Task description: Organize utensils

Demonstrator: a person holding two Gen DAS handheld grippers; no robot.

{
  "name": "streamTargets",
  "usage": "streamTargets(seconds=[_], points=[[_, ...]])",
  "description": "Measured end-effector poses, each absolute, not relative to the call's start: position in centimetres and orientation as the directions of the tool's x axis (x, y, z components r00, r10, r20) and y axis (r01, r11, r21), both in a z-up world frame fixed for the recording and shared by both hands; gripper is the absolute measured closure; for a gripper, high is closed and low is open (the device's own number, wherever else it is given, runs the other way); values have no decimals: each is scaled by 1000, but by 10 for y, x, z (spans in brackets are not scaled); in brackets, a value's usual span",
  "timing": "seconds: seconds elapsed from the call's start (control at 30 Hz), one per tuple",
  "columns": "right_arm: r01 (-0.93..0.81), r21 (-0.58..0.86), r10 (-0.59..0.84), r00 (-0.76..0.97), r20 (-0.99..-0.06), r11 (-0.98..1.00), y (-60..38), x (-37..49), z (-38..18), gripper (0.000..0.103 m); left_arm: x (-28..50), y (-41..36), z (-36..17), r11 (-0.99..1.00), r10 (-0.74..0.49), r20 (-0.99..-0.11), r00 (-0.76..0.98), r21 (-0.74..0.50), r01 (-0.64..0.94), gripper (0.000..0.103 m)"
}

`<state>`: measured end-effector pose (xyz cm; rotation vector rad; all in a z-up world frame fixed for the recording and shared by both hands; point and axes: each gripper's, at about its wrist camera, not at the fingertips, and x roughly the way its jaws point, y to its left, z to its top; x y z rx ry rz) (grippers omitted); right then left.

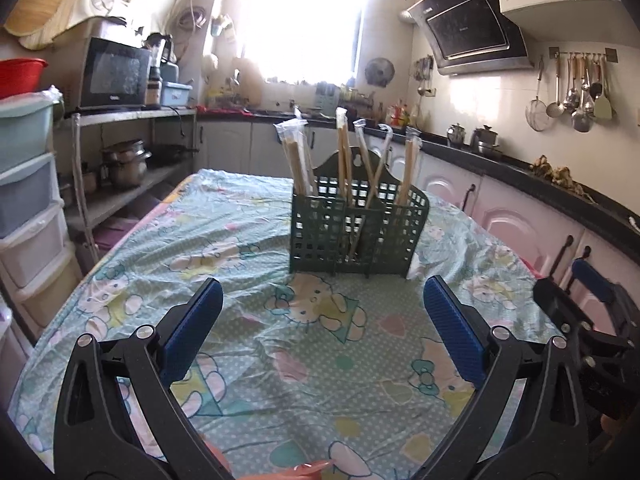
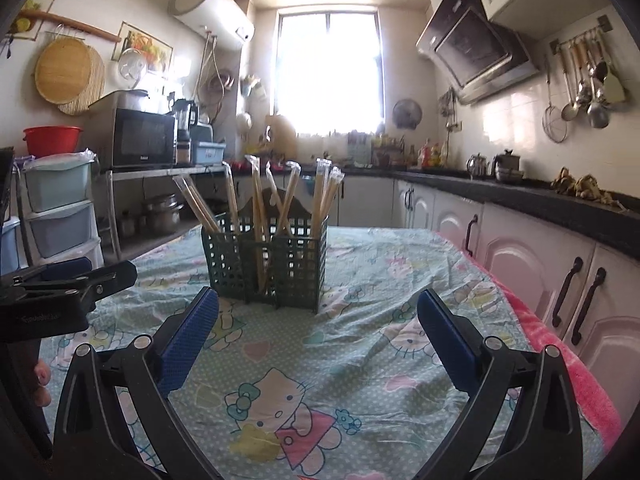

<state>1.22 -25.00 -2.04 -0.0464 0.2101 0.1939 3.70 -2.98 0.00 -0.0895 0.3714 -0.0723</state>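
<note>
A dark green plastic utensil caddy stands upright on the far half of the table, on a thin, wrinkled cartoon-cat tablecloth. Its walls are an open square lattice, split by dividers into compartments, with a taller scalloped back panel rising behind. Wrapped chopsticks stand in it with their long axes close to vertical, lower ends down in the compartments, tops fanning outward; each pale wooden pair sits in a clear, glossy sleeve. How many pairs share each compartment is hard to tell through the lattice.

The left gripper is held above the cloth on the near side of the caddy, its blue ribbed pads spread wide on black arms, with nothing between them. The right gripper is likewise spread wide and empty, pointing at the caddy from just beside the left one. A pink towel shows along the table's right edge.
</note>
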Motion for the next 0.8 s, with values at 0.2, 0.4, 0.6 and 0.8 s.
streamTargets(seconds=[0.2,0.4,0.6,0.8], points=[[-185,-18,178,964,-199,983,-250,9,-25,6,34,-29,-5,992,-101,-337,936,-105,69,10],[-184,-16,177,965,-196,983,-248,7,-28,6,31,-28,-3,991,-104,-322,941,-111,72,10],[-176,-11,171,967,-190,984,-249,6,-28,6,30,-28,-1,991,-106,-310,945,-115,73,10],[-172,-10,167,967,-191,985,-249,5,-29,6,29,-28,-1,991,-105,-310,945,-115,72,10]])
